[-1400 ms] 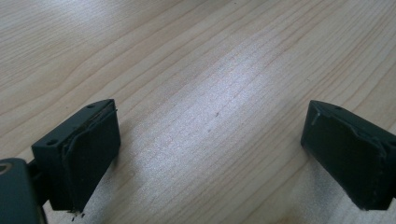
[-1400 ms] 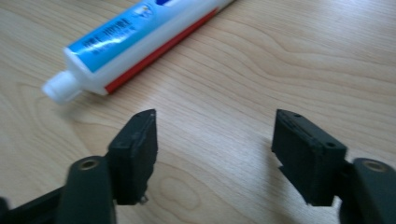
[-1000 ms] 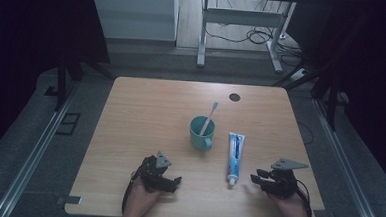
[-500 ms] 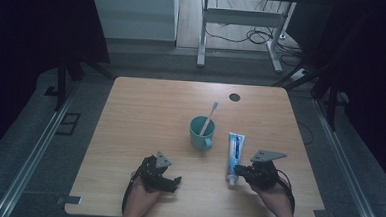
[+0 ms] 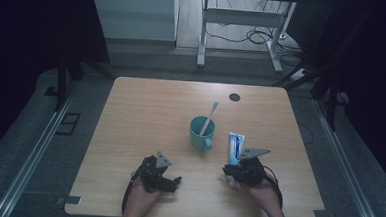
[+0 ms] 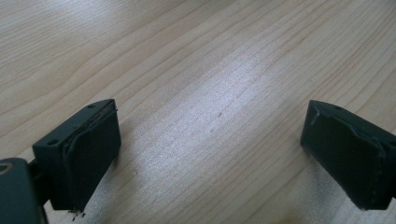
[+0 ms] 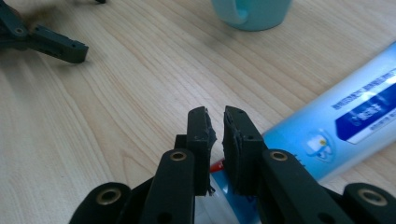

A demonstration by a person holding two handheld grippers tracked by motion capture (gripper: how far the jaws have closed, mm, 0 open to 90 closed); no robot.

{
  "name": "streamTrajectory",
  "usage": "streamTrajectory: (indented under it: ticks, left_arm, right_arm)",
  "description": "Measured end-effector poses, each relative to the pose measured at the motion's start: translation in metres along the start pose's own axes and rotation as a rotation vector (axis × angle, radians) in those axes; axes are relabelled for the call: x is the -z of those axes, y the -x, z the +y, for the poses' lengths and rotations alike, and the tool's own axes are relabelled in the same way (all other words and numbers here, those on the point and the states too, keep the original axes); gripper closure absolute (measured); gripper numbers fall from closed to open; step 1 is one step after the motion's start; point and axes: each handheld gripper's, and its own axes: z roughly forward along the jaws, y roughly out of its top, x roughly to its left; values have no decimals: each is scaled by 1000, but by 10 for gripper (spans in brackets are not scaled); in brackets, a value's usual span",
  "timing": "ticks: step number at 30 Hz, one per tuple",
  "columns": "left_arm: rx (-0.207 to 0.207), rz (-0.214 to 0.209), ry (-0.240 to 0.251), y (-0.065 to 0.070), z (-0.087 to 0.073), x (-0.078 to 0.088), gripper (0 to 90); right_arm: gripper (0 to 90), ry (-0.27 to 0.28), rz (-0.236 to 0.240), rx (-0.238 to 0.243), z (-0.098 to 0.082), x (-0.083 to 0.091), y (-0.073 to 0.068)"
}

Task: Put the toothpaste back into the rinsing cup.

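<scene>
Toothpaste pinched at its near end by right claw

Toothpaste [image 5: 236, 146] lies flat on the tabletop [image 5: 145, 116], its far end pointing away from the right claw [image 5: 233, 173] and its near end under that claw. Compared with a second ago, the right claw has slid in from the tabletop's right side to the tube's near end, and its jaws have just been closing. In the right gripper view they now stand almost together, a narrow slit between the pads, with the tube's crimped tail [image 7: 219, 182] caught low between them. Judgement: the grasp on the tube is made or nearly made; lifting should be the next step, though the hold sits on the thin tail only, so the tube may swing or slip.

Left claw [image 5: 169, 181] has not shifted; it rests on the tabletop well to the left of the right claw, jaws wide apart, bare wood between them [image 6: 210, 130].

Room: cup [image 5: 201, 132] with toothbrush [image 5: 209, 117] stands beyond and slightly left of the right claw, just beside the tube's far end; a sideways sweep there could knock it. The near tabletop edge is close behind both claws. Open wood to the right and straight up.
</scene>
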Motion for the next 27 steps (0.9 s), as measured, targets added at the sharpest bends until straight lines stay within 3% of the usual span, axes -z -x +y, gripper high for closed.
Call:
streamTrajectory:
  ticks: [16, 27]
  left_arm:
    - [-2, 1, -4, 0, 0, 0, 51]
    - [-3, 1, -4, 0, 0, 0, 51]
  right_arm:
    - [892, -32, -29, -18, -10, 15, 11]
    - [893, -58, -96, -29, -20, 28, 26]
